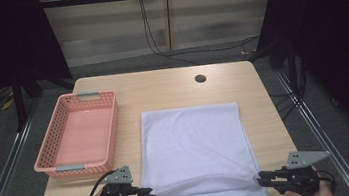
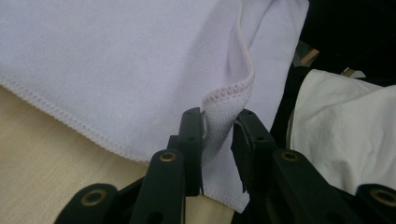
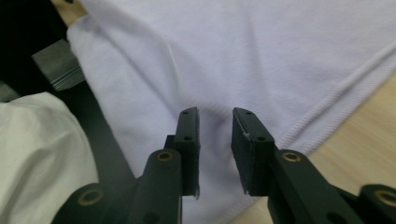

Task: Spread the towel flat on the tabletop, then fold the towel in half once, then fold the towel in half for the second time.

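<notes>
Black grippers [image 1: 150, 195] [image 1: 263, 180] flank soft white rectangular towel [image 1: 194, 141].

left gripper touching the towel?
Touching. In the left gripper view a fold of the towel stands between the left gripper jaws, against one pad.

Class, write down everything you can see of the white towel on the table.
The white towel is soft cloth with stitched hems, lying flat on the wooden table right of the pink basket. Its near part is folded over, overhanging the table's edge. The left gripper has a hemmed corner between parted jaws; the right gripper sits at the opposite corner.
</notes>
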The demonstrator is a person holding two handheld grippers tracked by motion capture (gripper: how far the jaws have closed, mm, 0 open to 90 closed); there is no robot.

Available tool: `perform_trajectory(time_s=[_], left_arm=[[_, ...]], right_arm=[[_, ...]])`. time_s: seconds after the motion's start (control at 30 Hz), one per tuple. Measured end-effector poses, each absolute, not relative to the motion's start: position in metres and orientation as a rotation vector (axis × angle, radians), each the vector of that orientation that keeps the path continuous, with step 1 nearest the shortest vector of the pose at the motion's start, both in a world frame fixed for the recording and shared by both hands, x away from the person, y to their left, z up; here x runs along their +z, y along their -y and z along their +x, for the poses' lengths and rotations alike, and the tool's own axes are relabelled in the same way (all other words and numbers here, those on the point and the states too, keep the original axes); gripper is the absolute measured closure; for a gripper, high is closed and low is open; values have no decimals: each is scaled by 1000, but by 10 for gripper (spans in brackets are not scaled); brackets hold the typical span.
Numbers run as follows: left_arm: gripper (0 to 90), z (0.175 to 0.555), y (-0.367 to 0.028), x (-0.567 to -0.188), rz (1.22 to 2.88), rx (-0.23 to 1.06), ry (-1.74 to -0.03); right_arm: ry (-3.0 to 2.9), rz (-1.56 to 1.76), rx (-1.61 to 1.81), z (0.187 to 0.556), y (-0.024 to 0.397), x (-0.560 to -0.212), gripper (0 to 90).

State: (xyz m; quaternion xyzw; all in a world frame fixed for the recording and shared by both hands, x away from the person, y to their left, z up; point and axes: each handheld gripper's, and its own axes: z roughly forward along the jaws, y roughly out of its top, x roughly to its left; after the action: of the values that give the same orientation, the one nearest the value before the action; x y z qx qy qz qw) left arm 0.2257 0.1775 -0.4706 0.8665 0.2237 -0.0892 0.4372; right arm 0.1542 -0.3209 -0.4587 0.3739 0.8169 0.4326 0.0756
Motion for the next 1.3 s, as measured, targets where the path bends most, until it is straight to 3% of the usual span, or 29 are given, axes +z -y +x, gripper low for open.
perform_trajectory(time_s=[0.1, 0.33, 0.73, 1.0, 1.3], left_arm=[[642, 230, -181, -467, 2120, -214, -560], [627, 257, -185, -460, 2025, -169, -580], [648, 326, -150, -493, 2161, -12, -796], [709, 316, -144, -499, 2188, 4, -788], [696, 296, -138, -498, 2208, -32, -740]], right_arm=[[-2380, 1173, 1324, 158, 328, -457, 660], [-2380, 1211, 1265, 199, 320, -462, 592], [-2429, 1259, 1104, 277, 294, -489, 531], [-2436, 1213, 1010, 268, 292, -497, 556], [-2440, 1256, 1045, 248, 309, -497, 627]])
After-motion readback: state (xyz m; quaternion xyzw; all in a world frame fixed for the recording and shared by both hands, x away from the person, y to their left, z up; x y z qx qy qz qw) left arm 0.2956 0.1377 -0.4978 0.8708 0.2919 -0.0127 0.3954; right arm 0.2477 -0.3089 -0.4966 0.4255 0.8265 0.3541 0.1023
